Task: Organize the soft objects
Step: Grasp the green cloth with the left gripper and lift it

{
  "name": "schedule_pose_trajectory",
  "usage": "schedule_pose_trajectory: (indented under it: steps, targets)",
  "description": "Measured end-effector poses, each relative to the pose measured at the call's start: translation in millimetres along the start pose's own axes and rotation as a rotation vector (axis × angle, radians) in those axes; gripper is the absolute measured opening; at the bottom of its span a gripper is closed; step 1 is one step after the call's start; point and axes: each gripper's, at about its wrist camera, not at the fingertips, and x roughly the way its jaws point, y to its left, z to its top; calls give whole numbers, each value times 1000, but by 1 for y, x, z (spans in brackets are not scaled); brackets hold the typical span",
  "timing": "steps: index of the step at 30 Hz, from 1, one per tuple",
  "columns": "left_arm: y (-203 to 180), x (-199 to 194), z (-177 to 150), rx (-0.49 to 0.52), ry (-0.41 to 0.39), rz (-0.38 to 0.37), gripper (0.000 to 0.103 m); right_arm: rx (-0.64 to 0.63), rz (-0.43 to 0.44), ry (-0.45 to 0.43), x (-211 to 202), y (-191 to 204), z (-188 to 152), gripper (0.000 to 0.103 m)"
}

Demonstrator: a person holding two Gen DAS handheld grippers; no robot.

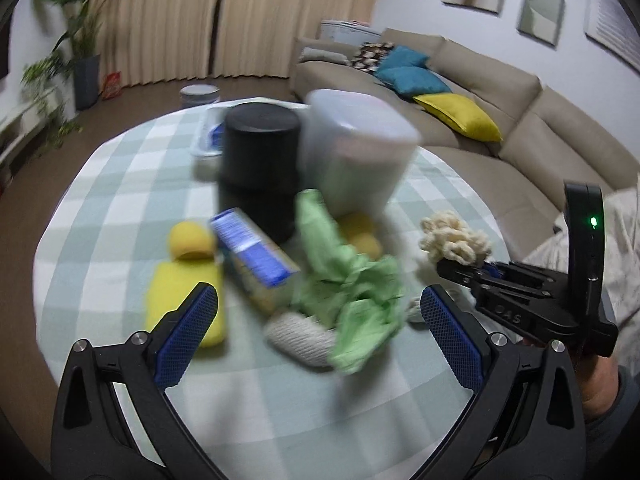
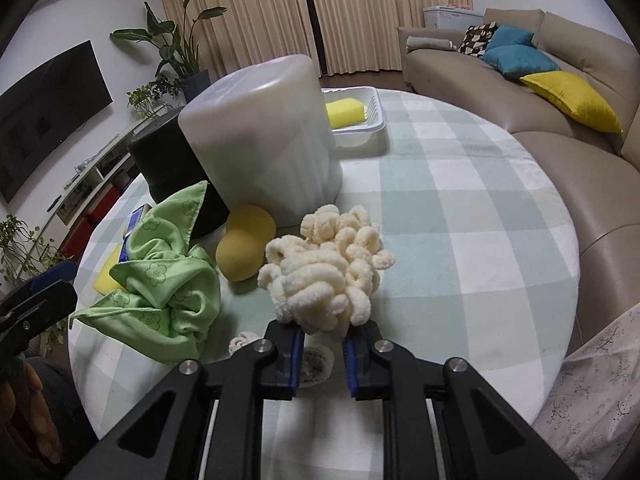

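Checked pale-green and white cloth covers the round table (image 2: 460, 208), whose near edge both wrist views cut off. Landmark for what follows: the frosted white bin (image 2: 260, 140), standing upside down near the table's middle. Left of the bin and touching it stands a black cylinder (image 2: 160, 160), its base hidden behind a crumpled green cloth (image 2: 160, 284). Behind the bin sits a white tray (image 2: 360, 120), half hidden by it, with a yellow sponge (image 2: 344, 113) inside. Just in front of the bin lie two yellow foam balls (image 2: 244, 244), pressed together. A blue-and-white carton (image 1: 252, 256) lies left of the bin, badly blurred in the left wrist view and almost wholly hidden behind the green cloth in the right one. In front of the bin, the right gripper (image 2: 323, 340) is clamped on the cream chunky yarn bundle (image 2: 324, 268), which covers its fingertips. The left gripper (image 1: 319, 308) stands wide with nothing between its pads, in front of the bin, over a blurred grey knitted piece (image 1: 300, 336).
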Motion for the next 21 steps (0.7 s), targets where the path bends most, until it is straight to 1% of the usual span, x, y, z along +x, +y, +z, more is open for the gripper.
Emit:
schedule_pose_trajectory:
  steps: [3,5,9,10,11,12,13,14,17,21]
  targets:
    - [-20,12,1,61,15,11,103,-7,-24,-12,-3,-2,0,18]
    - [-27,21,1,76,39,12,103,-5,-36,-18,-5,-5,0,18]
    - [-31,45,-6,87,103,45,102,3,-33,-19,-6,-10,0,18]
    - [-30,48,-8,77,112,39,98,3,-32,-18,-5,-11,0,18]
    - [-27,51,-9,66,121,33,84,5,-28,-19,-5,-11,0,18]
    - [-26,53,-10,61,130,30,72,6,-25,-19,-5,-12,0,18]
    - [-24,57,-11,56,144,28,57,6,-23,-20,-5,-12,0,18]
    - [-23,57,-11,48,143,26,56,7,-21,-22,-5,-13,0,18]
    - [-21,58,-10,35,146,14,45,12,-16,-24,-5,-14,0,18]
    - [-19,51,-11,17,132,1,37,12,-14,-32,-7,-13,-1,18]
